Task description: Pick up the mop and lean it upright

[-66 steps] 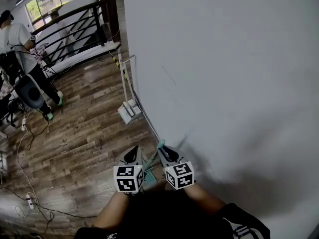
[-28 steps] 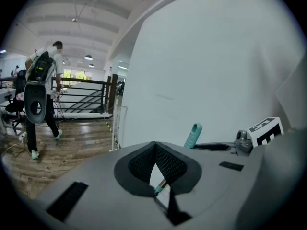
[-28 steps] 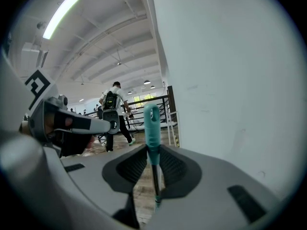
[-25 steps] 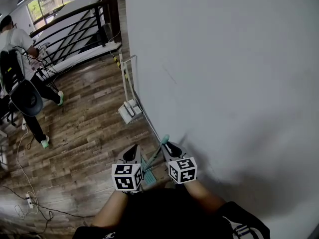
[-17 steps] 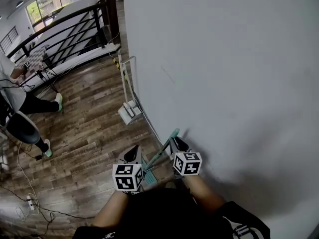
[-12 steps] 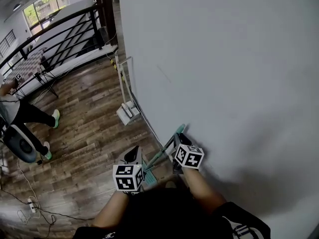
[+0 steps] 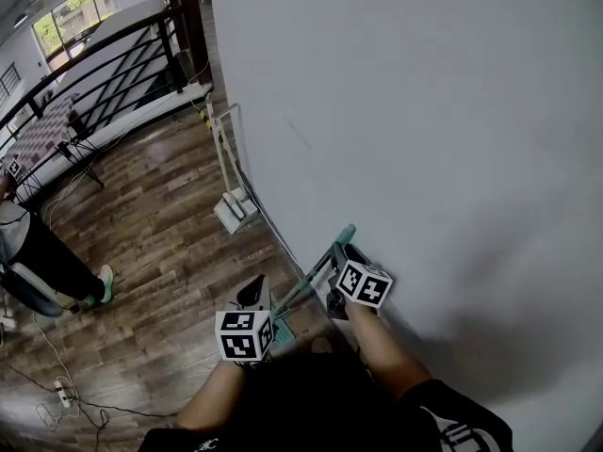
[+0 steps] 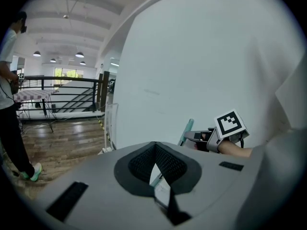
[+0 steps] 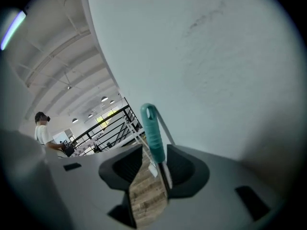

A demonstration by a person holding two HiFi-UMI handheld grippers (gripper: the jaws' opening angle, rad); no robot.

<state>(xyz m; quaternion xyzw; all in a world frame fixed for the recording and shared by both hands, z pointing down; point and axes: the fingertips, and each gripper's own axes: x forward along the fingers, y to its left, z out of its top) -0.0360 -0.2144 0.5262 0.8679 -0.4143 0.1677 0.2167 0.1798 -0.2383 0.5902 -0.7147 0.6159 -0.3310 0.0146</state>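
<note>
Mop is up and slanted against the wall. Its grip end touches or nearly touches the paint, and the shaft runs down toward the floor. The foot is mostly hidden behind the left hand-held gripper and the person's body.

Right hand-held gripper: jaws opening, teal grip between them. It sits near the right pad with a gap on the left, so nothing is pressing on it.
Left hand-held gripper: tips look drawn together and hold nothing. The shaft only shows through the slit behind them.

The step looks like the release, with the task nearly done.
- Finish opening fully before moving, then back straight out along the jaw line so neither pad drags the grip sideways.
- Keep the left one low by the shaft as a catch.
- Main risk: the foot skates out on the floor, or the top slides along the wall.

Materials:
- Grip is ribbed teal plastic with a hang loop at the tip.
- Shaft is a thin, pale metal tube, smooth.
- Wall is flat matte white with faint scuffs, probably low friction.
- Floor is glossy wood-look plank, likely slick.
</note>
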